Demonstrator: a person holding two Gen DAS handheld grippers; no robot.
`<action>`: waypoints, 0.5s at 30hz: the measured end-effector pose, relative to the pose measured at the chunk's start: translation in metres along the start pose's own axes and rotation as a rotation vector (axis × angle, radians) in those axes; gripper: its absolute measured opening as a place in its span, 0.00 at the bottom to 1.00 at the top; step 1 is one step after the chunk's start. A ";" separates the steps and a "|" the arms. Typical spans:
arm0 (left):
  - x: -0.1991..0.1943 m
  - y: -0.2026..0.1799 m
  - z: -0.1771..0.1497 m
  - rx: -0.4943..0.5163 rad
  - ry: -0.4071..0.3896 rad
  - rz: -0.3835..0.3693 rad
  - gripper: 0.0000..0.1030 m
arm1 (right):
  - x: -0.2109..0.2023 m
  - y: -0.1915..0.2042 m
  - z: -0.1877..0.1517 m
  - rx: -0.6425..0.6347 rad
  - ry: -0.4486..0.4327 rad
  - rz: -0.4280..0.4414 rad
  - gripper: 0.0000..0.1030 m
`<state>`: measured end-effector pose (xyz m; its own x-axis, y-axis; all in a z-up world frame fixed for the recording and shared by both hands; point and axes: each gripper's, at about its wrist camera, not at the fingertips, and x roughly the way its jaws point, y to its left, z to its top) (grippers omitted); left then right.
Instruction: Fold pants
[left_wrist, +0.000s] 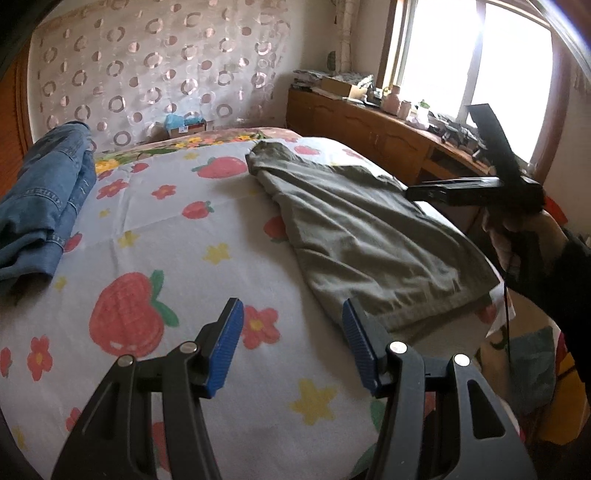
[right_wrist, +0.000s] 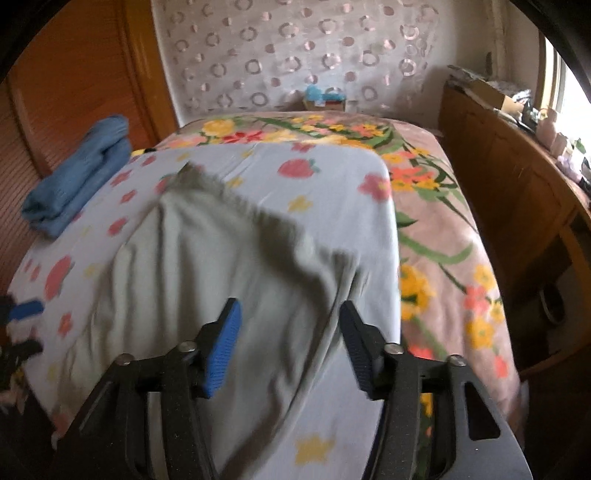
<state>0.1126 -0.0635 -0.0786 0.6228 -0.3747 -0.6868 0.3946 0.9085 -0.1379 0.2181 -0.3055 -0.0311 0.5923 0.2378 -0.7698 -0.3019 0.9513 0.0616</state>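
Note:
Olive-green pants (left_wrist: 369, 236) lie in a long folded strip on the strawberry-print sheet (left_wrist: 177, 229), along the bed's right side. My left gripper (left_wrist: 291, 314) hovers open over the sheet just beside the pants' near end, with nothing between its blue pads. In the right wrist view the pants (right_wrist: 221, 258) look blurred and rumpled. My right gripper (right_wrist: 290, 314) stands open above them, its pads apart from the cloth. A hand (left_wrist: 517, 229) holds that right gripper over the pants' right edge.
Folded blue jeans (left_wrist: 44, 192) sit at the bed's left edge, also seen as the jeans (right_wrist: 81, 177). A floral blanket (right_wrist: 436, 229) covers the bed's right part. A wooden cabinet (left_wrist: 369, 125) with clutter runs under the window. A small box (right_wrist: 325, 99) rests at the headboard.

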 end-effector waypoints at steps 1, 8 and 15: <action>0.001 -0.001 -0.001 0.006 0.005 -0.001 0.54 | -0.005 0.002 -0.008 0.003 -0.010 0.000 0.66; 0.008 -0.009 -0.012 0.038 0.045 -0.012 0.54 | -0.005 0.014 -0.038 -0.026 -0.016 -0.015 0.67; 0.009 -0.016 -0.019 0.066 0.060 -0.026 0.48 | 0.005 0.011 -0.043 -0.003 -0.023 -0.029 0.67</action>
<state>0.0989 -0.0781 -0.0962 0.5710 -0.3844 -0.7254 0.4552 0.8836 -0.1099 0.1854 -0.3022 -0.0613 0.6178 0.2147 -0.7565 -0.2864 0.9574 0.0378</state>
